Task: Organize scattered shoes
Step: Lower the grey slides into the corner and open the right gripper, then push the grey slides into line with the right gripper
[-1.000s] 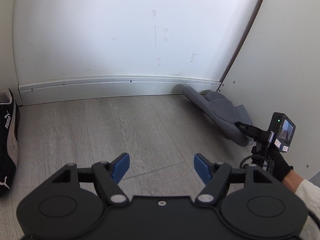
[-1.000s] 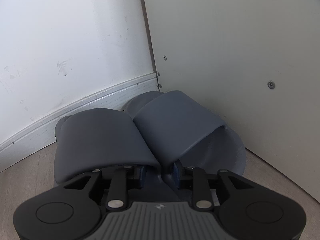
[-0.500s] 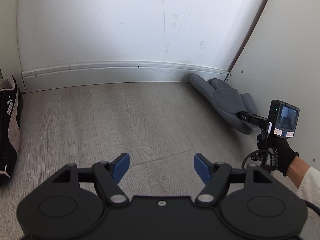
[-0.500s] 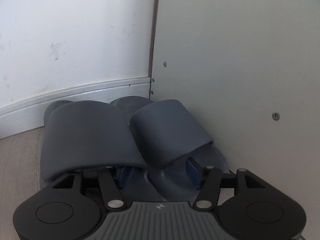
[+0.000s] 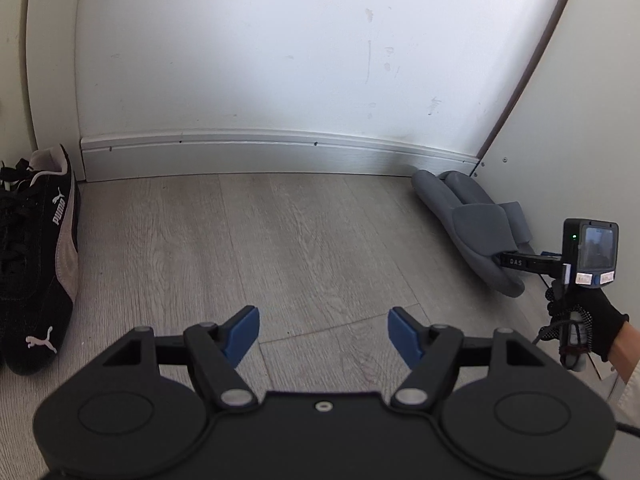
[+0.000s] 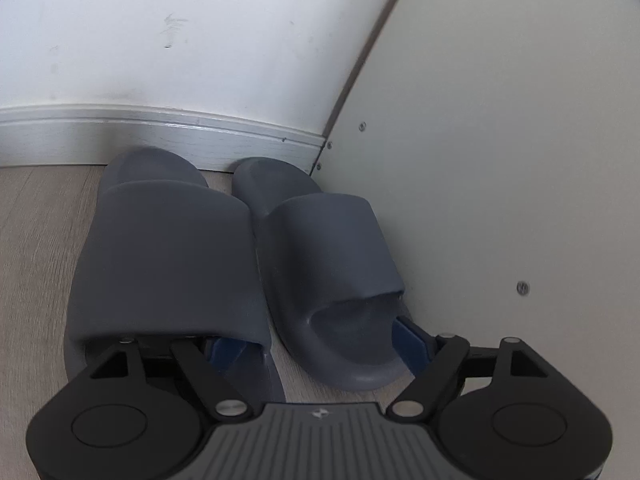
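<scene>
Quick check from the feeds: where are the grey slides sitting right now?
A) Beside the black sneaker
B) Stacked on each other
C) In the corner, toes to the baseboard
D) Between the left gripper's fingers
C: the grey slides lie side by side on the floor, toes at the baseboard, beside the side panel.

The left gripper (image 5: 323, 334) hovers open over bare floor (image 5: 304, 240). Grey slippers (image 5: 474, 220) sit in the far right corner; a black sneaker (image 5: 38, 256) lies at the left edge.
</scene>
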Motion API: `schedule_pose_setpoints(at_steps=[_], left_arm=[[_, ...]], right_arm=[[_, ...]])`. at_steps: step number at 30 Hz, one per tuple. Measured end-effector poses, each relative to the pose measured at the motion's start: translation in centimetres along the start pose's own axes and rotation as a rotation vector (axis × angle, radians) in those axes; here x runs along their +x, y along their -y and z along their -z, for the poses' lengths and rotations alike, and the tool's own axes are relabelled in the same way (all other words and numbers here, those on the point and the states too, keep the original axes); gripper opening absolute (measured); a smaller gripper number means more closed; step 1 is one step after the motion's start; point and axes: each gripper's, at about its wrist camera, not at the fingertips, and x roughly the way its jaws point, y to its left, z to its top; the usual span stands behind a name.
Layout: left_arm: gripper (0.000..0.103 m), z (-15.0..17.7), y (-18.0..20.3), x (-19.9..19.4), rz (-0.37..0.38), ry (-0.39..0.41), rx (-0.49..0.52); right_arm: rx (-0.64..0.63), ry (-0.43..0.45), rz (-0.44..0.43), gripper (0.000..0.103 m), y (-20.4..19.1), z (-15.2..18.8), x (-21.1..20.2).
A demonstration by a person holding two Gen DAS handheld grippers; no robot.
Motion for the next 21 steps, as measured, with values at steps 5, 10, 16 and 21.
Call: schedule_pose_setpoints(at_steps=[5, 10, 16, 21], left_arm=[[0.072, 0.5, -1.0, -0.1, 0.0, 0.0, -0.009], [0.072, 1.2, -1.6, -0.3, 0.006, -0.02, -0.035], [0.072, 1.6, -1.8, -2.2, 0.018, 0.01, 0.002], [0.072, 1.4, -2.8, -3.4, 0.013, 0.024, -0.014]], right_arm=[[-0.363, 0.076, 0.038, 0.089, -2.7, 1.7, -2.1], [-0.164, 0.071, -0.067, 0.09, -0.9, 1.7, -3.6], [-0.155, 0.051, -0.051, 0.089, -1.5, 3.1, -6.6], [0.024, 0.081, -0.185, 0.053, -2.8, 3.3, -10.4]])
